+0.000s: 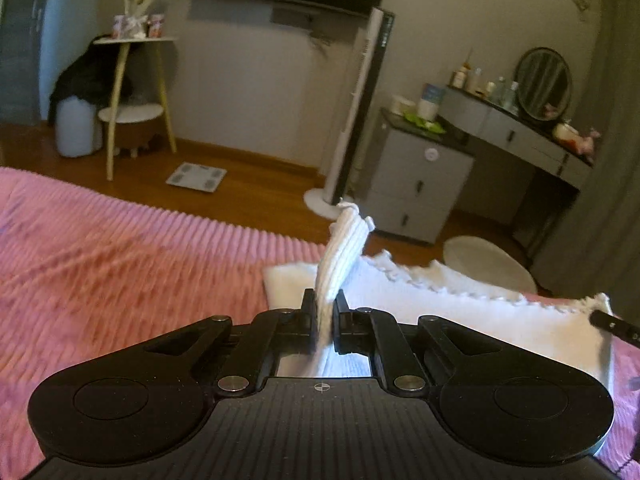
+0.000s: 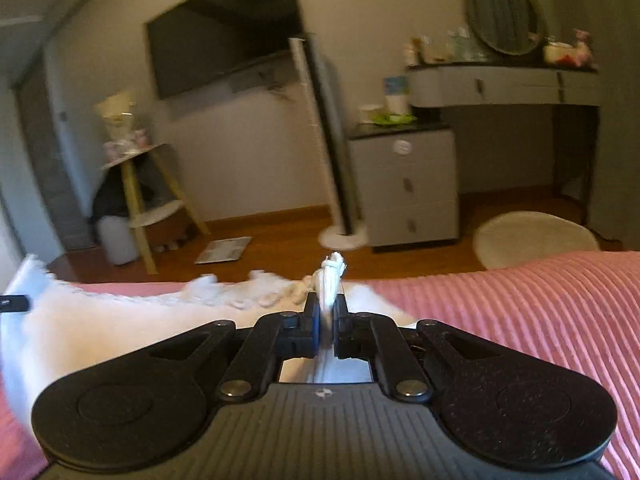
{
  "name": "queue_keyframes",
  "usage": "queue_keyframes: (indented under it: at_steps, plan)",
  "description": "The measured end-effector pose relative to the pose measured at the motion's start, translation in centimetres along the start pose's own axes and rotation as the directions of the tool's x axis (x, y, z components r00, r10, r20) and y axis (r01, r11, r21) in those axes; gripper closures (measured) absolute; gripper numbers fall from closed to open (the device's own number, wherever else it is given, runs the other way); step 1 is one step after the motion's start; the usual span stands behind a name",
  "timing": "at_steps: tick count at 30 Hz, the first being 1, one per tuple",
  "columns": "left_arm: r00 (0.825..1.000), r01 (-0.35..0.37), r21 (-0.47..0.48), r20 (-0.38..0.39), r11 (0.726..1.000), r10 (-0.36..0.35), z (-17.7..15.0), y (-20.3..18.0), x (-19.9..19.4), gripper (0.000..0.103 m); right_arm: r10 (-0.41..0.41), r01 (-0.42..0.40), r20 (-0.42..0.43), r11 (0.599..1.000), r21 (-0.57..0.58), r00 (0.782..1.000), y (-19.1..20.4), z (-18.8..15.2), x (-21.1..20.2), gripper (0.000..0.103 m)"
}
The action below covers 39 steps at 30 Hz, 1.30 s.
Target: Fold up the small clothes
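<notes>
Left gripper – clamped on white garment

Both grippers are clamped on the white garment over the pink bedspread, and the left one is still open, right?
Not quite. The left gripper is shut on the white garment, as the left wrist view shows. The right gripper is clamped too, over the pink bedspread.
</notes>
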<state>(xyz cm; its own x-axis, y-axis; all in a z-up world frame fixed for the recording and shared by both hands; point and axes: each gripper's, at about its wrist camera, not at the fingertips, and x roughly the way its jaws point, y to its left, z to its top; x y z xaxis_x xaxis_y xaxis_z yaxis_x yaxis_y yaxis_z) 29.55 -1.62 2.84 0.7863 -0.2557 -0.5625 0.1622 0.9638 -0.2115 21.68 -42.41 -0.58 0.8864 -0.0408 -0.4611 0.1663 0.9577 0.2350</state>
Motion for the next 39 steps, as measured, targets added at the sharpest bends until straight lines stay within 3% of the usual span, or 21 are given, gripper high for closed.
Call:
queue_keyframes:
  at_steps: [3,6,9,11,12,13,14,21,29,33,39]
  plan:
    - [0.996,-0.037,-0.014,-0.079,0.999,0.036,-0.7,0.1,4.3,0.093,-0.013,0.013,-0.086,1.000,0.004,0.996,-0.7,-0.5,3.7,0.096]
    - [0.984,-0.050,-0.014,-0.173,0.999,0.047,-2.4,0.6,7.4,0.091,0.014,0.002,-0.217,0.997,0.074,0.976,-2.0,-1.8,6.3,0.091]
    - [0.987,-0.017,0.016,-0.162,1.000,0.019,-3.6,0.6,7.7,0.072,0.088,-0.062,-0.213,0.990,0.124,0.973,-3.0,-2.6,6.2,0.082]
    - [0.986,0.006,0.031,-0.164,1.000,-0.001,-3.6,0.2,7.9,0.069,0.109,-0.078,-0.225,0.987,0.140,0.968,-3.3,-2.8,6.6,0.082]
    - [0.985,0.018,0.028,-0.169,0.999,-0.013,-3.4,0.1,8.0,0.070,0.119,-0.087,-0.225,0.985,0.147,0.967,-3.3,-2.8,6.7,0.082]
    - [0.984,0.026,0.025,-0.176,0.999,-0.021,-3.3,0.1,8.1,0.084,0.123,-0.092,-0.220,0.985,0.143,0.968,-3.4,-2.7,6.9,0.086]
    - [0.983,0.020,0.025,-0.183,0.999,-0.015,-3.0,0.0,8.2,0.095,0.119,-0.094,-0.212,0.988,0.125,0.970,-3.0,-2.8,6.8,0.097]
    - [0.995,-0.008,0.081,-0.098,0.997,0.015,-1.1,-1.1,6.2,0.094,0.123,-0.124,-0.102,0.992,0.000,0.987,-1.2,-1.0,4.5,0.097]
    - [0.995,-0.102,0.091,0.006,0.991,0.102,2.8,-2.7,8.6,0.094,0.001,0.001,0.013,0.990,-0.139,1.000,1.4,2.8,7.4,0.097]
    - [0.984,-0.176,0.084,0.000,0.981,0.176,3.3,-3.0,11.2,0.094,-0.073,0.080,0.046,0.983,-0.168,0.996,1.8,3.7,9.7,0.097]
    - [0.966,-0.245,0.141,-0.048,0.959,0.254,2.0,-3.7,14.5,0.093,-0.143,0.142,0.010,0.969,-0.203,0.990,2.2,2.3,12.6,0.097]
